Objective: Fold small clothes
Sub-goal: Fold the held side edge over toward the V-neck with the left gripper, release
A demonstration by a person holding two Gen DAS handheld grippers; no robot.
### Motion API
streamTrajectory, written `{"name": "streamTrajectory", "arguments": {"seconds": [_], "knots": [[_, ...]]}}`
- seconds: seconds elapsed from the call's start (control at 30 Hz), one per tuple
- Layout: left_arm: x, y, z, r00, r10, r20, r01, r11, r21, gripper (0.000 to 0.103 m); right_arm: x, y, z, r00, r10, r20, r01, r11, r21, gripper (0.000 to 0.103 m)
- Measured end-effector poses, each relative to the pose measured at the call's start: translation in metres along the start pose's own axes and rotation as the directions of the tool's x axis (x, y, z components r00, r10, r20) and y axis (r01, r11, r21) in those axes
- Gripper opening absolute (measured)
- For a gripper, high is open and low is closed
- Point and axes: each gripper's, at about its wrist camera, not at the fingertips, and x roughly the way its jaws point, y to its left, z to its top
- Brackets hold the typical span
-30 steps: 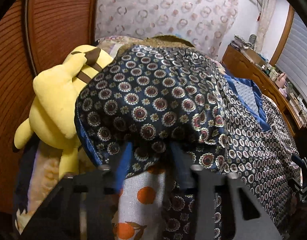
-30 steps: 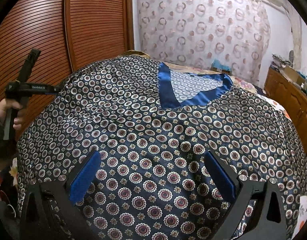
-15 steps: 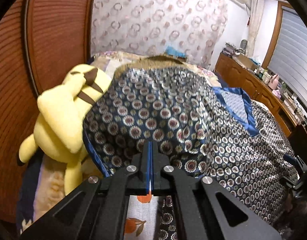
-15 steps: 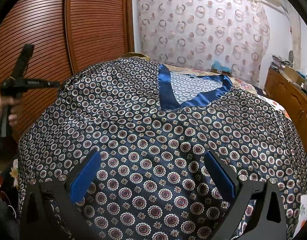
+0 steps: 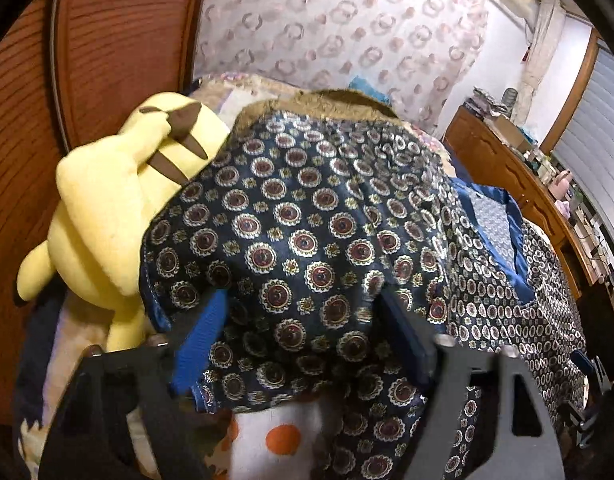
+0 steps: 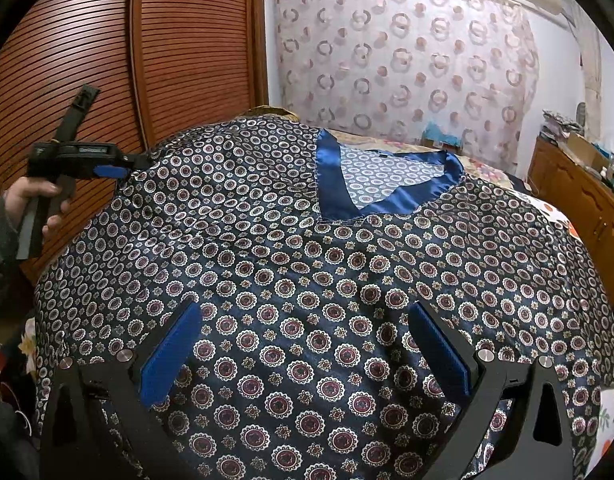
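Note:
A navy satin shirt (image 6: pixel 307 280) with a medallion print and a blue V-neck (image 6: pixel 335 184) lies spread face up on the bed. Its left sleeve (image 5: pixel 307 240) lies beside a yellow plush toy. My left gripper (image 5: pixel 303 320) hovers over that sleeve's hem. Its jaws are opening, sleeve cloth lies between them, and the blue pads (image 5: pixel 203 336) do not press on it. In the right wrist view a hand holds the left gripper (image 6: pixel 119 168) at the shirt's left edge. My right gripper (image 6: pixel 305 344) stands open over the shirt's lower front, holding nothing.
The yellow plush toy (image 5: pixel 119 208) leans against the brown slatted wardrobe doors (image 6: pixel 167 60) left of the bed. A patterned curtain (image 6: pixel 407 72) hangs behind. A wooden dresser (image 5: pixel 519 184) with clutter runs along the right. A white sheet with orange dots (image 5: pixel 283 436) shows under the shirt.
The left jaws closed at the sleeve's hem half a second ago and now stand apart again, closer over the sleeve. The right gripper and the shirt's body have not moved.

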Motion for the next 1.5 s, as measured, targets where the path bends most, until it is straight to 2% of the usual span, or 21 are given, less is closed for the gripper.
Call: {"name": "streamTrajectory", "arguments": {"seconds": [0.03, 0.07, 0.1, 0.13, 0.2, 0.3, 0.33, 0.4, 0.73, 0.83, 0.9, 1.0, 1.07, 1.1, 1.13, 1.17, 1.23, 1.37, 1.5], "knots": [[0.001, -0.001, -0.001, 1.0, -0.001, -0.006, 0.001, 1.0, 0.006, 0.043, 0.0, 0.0, 0.0, 1.0, 0.0, 0.0, 0.0, 1.0, 0.0, 0.102], [0.002, -0.004, -0.001, 1.0, 0.011, -0.012, -0.011, 1.0, 0.014, 0.035, 0.0, 0.0, 0.0, 1.0, 0.0, 0.001, 0.0, 1.0, 0.0, 0.102], [0.0, -0.006, -0.002, 0.999, 0.032, -0.008, -0.032, 0.999, 0.025, 0.019, 0.0, 0.0, 0.0, 1.0, -0.001, 0.002, 0.001, 1.0, 0.0, 0.102], [-0.004, -0.009, -0.003, 0.998, 0.059, 0.003, -0.059, 0.997, 0.044, 0.01, 0.0, 0.0, 0.0, 1.0, 0.0, 0.003, 0.0, 1.0, -0.001, 0.102], [-0.014, -0.01, -0.003, 0.997, 0.075, 0.032, -0.077, 0.995, 0.058, 0.008, 0.0, 0.0, 0.0, 1.0, 0.001, 0.003, -0.001, 1.0, -0.001, 0.102], [-0.041, -0.019, 0.0, 0.986, 0.115, 0.122, -0.125, 0.989, 0.078, 0.004, 0.0, 0.0, 0.0, 1.0, 0.001, 0.004, -0.001, 1.0, -0.001, 0.102], [-0.051, -0.025, 0.002, 0.982, 0.108, 0.153, -0.123, 0.988, 0.093, 0.002, 0.0, 0.0, 0.0, 1.0, 0.0, 0.003, 0.0, 1.0, -0.001, 0.102], [-0.058, -0.037, 0.008, 0.983, 0.086, 0.161, -0.107, 0.986, 0.127, 0.002, 0.0, 0.0, 0.0, 1.0, 0.001, 0.003, -0.001, 1.0, -0.002, 0.102], [-0.056, -0.105, 0.024, 0.99, -0.008, 0.143, -0.031, 0.963, 0.266, 0.001, 0.0, 0.001, 0.0, 1.0, 0.0, 0.004, 0.0, 1.0, -0.001, 0.102], [-0.059, -0.142, 0.022, 0.988, -0.079, 0.131, 0.032, 0.944, 0.329, 0.001, 0.0, 0.0, -0.001, 1.0, 0.003, 0.006, -0.003, 1.0, 0.001, 0.102], [-0.054, -0.172, 0.017, 0.989, -0.129, 0.073, 0.091, 0.919, 0.384, 0.001, 0.0, 0.0, -0.001, 1.0, 0.005, 0.007, -0.005, 1.0, 0.002, 0.102], [-0.052, -0.192, 0.007, 0.99, -0.13, 0.045, 0.099, 0.898, 0.428, 0.002, 0.0, -0.002, -0.001, 1.0, 0.009, 0.005, -0.009, 1.0, 0.004, 0.102], [-0.058, -0.192, -0.001, 0.991, -0.119, 0.057, 0.083, 0.895, 0.437, 0.017, 0.0, -0.004, -0.002, 1.0, 0.013, 0.003, -0.013, 1.0, 0.005, 0.102], [-0.062, -0.188, -0.002, 0.99, -0.122, 0.067, 0.081, 0.897, 0.435, 0.037, 0.0, -0.004, -0.001, 1.0, 0.015, 0.002, -0.015, 1.0, 0.006, 0.102], [-0.068, -0.183, -0.005, 0.988, -0.131, 0.082, 0.084, 0.9, 0.428, 0.05, 0.001, -0.005, -0.001, 1.0, 0.017, 0.0, -0.017, 1.0, 0.007, 0.102], [-0.075, -0.175, -0.008, 0.985, -0.142, 0.097, 0.09, 0.905, 0.416, 0.055, 0.002, -0.006, -0.001, 1.0, 0.019, -0.002, -0.019, 1.0, 0.009, 0.102], [-0.086, -0.157, -0.014, 0.983, -0.139, 0.124, 0.081, 0.919, 0.385, 0.079, 0.002, -0.007, -0.001, 1.0, 0.02, -0.005, -0.02, 1.0, 0.013, 0.102], [-0.104, -0.129, -0.03, 0.974, -0.099, 0.202, 0.028, 0.944, 0.33, 0.081, 0.003, -0.008, 0.002, 0.999, 0.039, -0.014, -0.039, 0.999, 0.01, 0.098], [-0.119, -0.098, -0.046, 0.965, -0.056, 0.255, -0.01, 0.968, 0.252, 0.081, 0.008, -0.004, 0.012, 0.996, 0.082, -0.032, -0.082, 0.996, -0.019, 0.081]]}}
